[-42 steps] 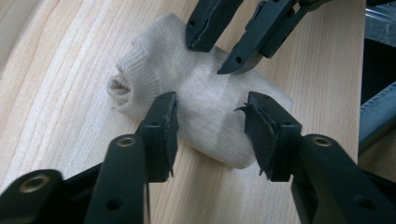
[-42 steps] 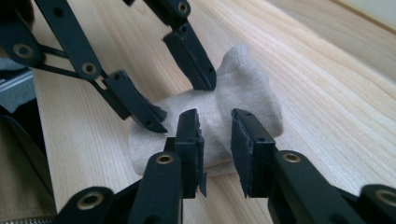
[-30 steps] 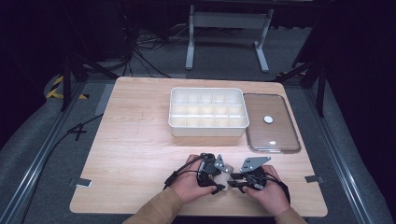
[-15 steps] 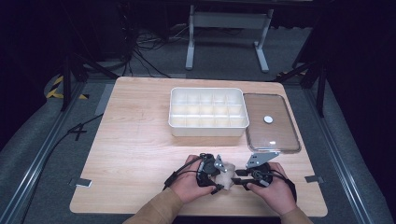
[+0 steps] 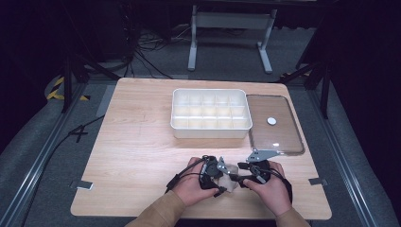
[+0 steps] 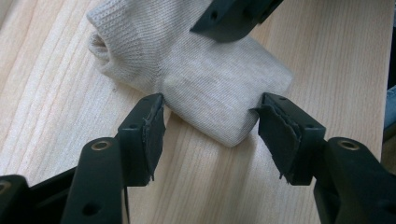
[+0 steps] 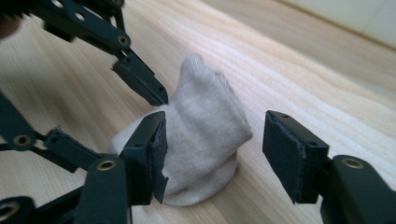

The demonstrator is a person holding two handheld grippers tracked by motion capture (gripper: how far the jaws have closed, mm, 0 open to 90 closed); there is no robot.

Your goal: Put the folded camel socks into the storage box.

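A rolled beige sock (image 5: pixel 230 178) lies on the wooden table (image 5: pixel 142 161) near its front edge, between my two grippers. My left gripper (image 5: pixel 221 176) reaches it from the left. In the left gripper view its jaws straddle the sock's (image 6: pixel 210 88) near end, and both pad tips touch the cloth. My right gripper (image 5: pixel 242 174) comes from the right, and its jaws have just been opening. In the right gripper view the sock (image 7: pixel 205 135) stands between those wide jaws; the right pad is off the cloth. The left gripper's fingers (image 7: pixel 140 81) pinch the sock's far side.
A white tray (image 5: pixel 210 126) with several empty compartments stands at the table's middle back. A clear lid (image 5: pixel 279 137) with a white knob (image 5: pixel 272 121) lies flat to its right, close behind my right hand. Bare wood stretches to the left.
The right gripper's jaws have spread apart and let go of the sock, and its grey plate has swung a little to the right. The left gripper has stayed where it was.
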